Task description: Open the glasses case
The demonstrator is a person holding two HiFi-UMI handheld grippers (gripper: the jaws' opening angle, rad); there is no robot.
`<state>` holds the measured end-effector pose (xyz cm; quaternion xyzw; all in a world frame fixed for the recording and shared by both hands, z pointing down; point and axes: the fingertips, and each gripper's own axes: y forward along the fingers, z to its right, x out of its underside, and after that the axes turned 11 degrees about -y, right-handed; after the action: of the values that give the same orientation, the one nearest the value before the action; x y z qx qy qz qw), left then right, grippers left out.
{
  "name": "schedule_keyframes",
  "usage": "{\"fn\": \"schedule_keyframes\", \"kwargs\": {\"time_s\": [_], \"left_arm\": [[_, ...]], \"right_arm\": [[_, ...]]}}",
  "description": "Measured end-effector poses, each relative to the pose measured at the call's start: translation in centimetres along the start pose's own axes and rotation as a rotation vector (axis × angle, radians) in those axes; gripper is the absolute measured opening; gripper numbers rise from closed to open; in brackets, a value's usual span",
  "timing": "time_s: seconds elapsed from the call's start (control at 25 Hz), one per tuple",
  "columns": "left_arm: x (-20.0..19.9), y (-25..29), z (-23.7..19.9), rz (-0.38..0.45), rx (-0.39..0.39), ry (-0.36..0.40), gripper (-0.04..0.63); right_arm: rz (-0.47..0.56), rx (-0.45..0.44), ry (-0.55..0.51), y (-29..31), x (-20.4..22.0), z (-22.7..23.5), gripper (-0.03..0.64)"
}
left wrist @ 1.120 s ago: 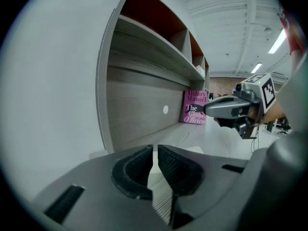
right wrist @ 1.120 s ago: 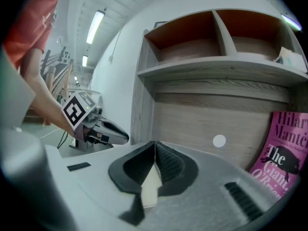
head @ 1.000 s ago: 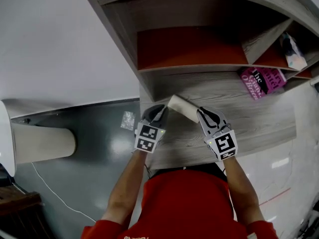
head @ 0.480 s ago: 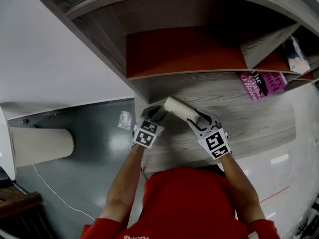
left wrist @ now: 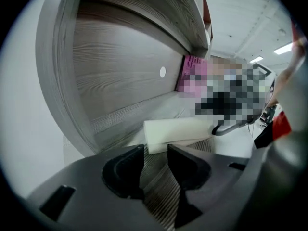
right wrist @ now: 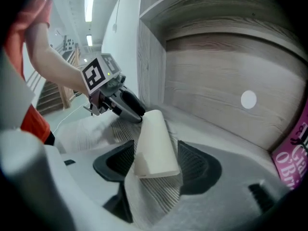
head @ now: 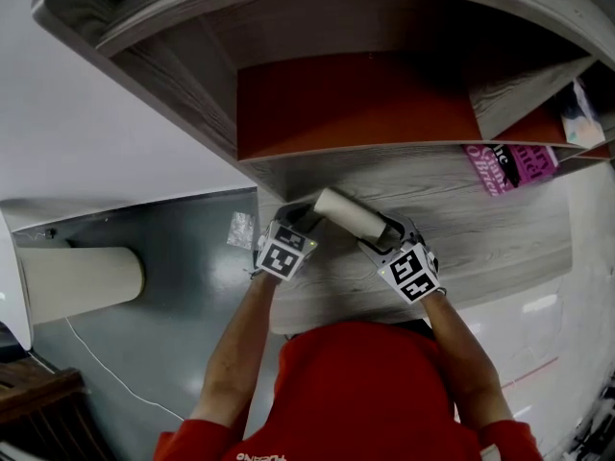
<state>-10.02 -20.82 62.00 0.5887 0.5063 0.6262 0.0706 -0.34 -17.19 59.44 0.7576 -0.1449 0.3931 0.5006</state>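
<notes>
Lying on the wooden shelf (head: 500, 227) is a closed glasses case (head: 351, 216).

The head view looks steeply down from above onto the desk (head: 480, 233). Both gripper views sit low and very near it, looking along their jaws — all three share the white glasses case (head: 351, 216) and pink book (head: 514, 164).

The left gripper (left wrist: 155, 154) and right gripper (right wrist: 155, 153) have sunk toward the desk (head: 500, 233), and their jaws have just been opening. The glasses case (head: 348, 213), pinched at both ends before, now lies loose between them.
</notes>
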Motion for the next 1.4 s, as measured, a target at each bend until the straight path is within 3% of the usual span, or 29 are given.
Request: {"fn": "schedule_keyframes", "kwargs": {"time_s": [0.28, 0.48, 0.88, 1.04, 1.4], "left_arm": [[0.2, 0.4, 0.1, -0.02, 0.017, -0.001, 0.137], [0.3, 0.4, 0.3, -0.037, 0.021, 0.033, 0.117], [0.4, 0.4, 0.2, -0.042, 0.012, 0.039, 0.114], [0.4, 0.5, 0.3, -0.046, 0.014, 0.039, 0.114], [0.2, 0.4, 0.2, -0.05, 0.002, 0.042, 0.114]], "right_arm": [[-0.087, -0.02, -0.054, 0.7, 1.4, -0.4, 0.294], [-0.077, -0.042, -0.062, 0.7, 1.3, -0.4, 0.29], [0.025, -0.135, 0.128, 0.0, 0.9, 0.9, 0.275], [0.088, -0.116, 0.181, -1.1, -0.1, 2.2, 0.21], [0.134, -0.011, 0.194, -2.4, -0.9, 5.1, 0.081]]}}
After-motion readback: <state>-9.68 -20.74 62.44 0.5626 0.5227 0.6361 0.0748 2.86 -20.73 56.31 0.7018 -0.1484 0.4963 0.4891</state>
